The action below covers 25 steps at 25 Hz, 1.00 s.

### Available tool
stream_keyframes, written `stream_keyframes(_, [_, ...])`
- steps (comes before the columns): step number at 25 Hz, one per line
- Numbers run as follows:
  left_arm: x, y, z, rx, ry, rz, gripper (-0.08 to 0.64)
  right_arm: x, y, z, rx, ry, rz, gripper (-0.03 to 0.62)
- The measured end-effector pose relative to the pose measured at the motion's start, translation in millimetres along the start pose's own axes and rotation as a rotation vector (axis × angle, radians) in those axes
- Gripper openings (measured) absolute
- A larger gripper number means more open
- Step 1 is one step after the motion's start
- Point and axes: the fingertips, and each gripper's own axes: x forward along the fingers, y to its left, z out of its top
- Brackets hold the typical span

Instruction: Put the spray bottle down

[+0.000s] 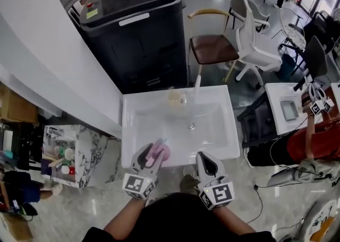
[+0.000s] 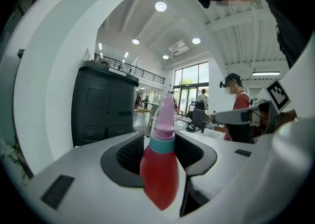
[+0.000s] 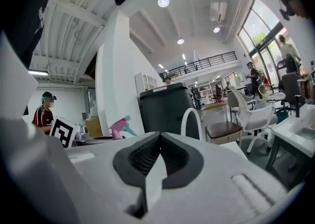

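Note:
A pink spray bottle (image 1: 159, 152) with a teal collar stands upright between the jaws of my left gripper (image 1: 152, 156), which is shut on its red body (image 2: 160, 174). Bottle and gripper hang over the near left corner of the white sink (image 1: 215, 96). In the left gripper view the pink nozzle (image 2: 166, 112) points up and away. My right gripper (image 1: 205, 162) is at the sink's near edge, to the right of the left one. It is shut, with nothing between its jaws (image 3: 158, 142). The right gripper view catches the bottle's pink head (image 3: 118, 126) off to its left.
A white faucet (image 1: 197, 86) rises at the sink's far rim. Behind it stands a large black bin (image 1: 135, 28). A brown-seated chair (image 1: 213, 48) and a white chair (image 1: 256, 44) are at the back right. A marble shelf with small items (image 1: 64, 157) sits at the left.

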Motion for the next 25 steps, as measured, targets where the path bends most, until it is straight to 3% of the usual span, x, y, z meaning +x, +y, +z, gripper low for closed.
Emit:
stream_keyframes(9, [78, 77, -30, -0.058, 0.053, 0.204, 0.196, 66, -13, 6, -0.034, 0.024, 0.162, -0.002])
stream_keyframes(15, [112, 122, -28, -0.075, 0.037, 0.322, 0.196, 116, -14, 15, -0.044, 0.039, 0.216, -0.002])
stream_keyframes(25, [146, 153, -34, -0.057, 0.064, 0.334, 0.196, 157, -8, 15, -0.041, 0.074, 0.256, -0.002])
